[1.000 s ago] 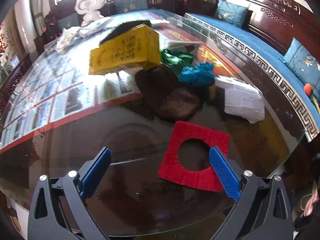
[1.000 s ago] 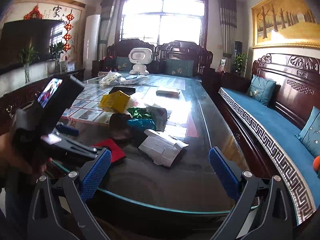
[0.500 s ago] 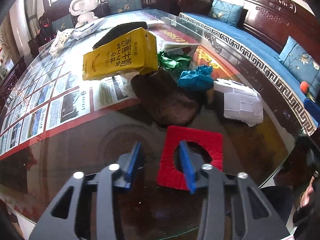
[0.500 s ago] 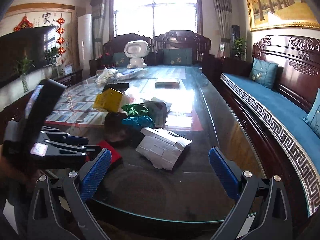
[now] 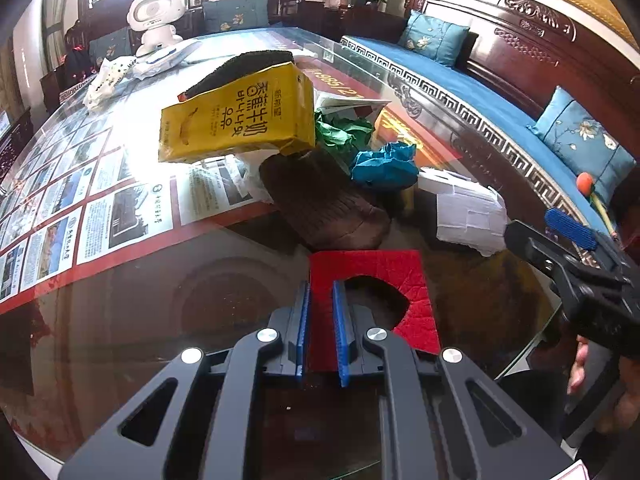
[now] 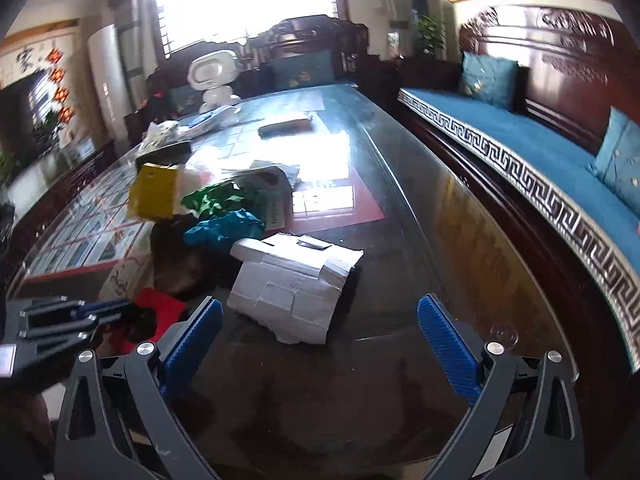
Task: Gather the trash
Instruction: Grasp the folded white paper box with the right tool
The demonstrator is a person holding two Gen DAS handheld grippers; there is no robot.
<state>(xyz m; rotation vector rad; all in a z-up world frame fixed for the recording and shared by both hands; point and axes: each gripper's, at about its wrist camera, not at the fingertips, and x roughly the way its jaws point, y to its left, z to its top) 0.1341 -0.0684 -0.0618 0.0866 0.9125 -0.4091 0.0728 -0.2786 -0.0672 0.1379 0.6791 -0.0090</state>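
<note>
A glass-topped counter [image 5: 120,300] carries a heap of trash. Far to the upper left of the left claw [image 5: 320,320], a white robot figure [image 5: 156,12] stands at the counter's far end. Nearer, ahead and slightly left of that claw, a yellow carton [image 5: 240,120] leans on the heap, with a brown fabric piece [image 5: 328,200] just beyond the claw tips. The left claw's blue pads are closing on the left strip of a red square pad with a round hole [image 5: 384,272], which lies flat on the glass; the strip sits between them, though whether they already press it is hard to tell. Ahead and right lie crumpled green paper [image 5: 340,132], crumpled teal paper [image 5: 384,164] and a flattened white box [image 6: 292,288]. The right claw [image 6: 320,340] is spread wide and grasps nothing; the white box lies just ahead, between its fingers' lines.
</note>
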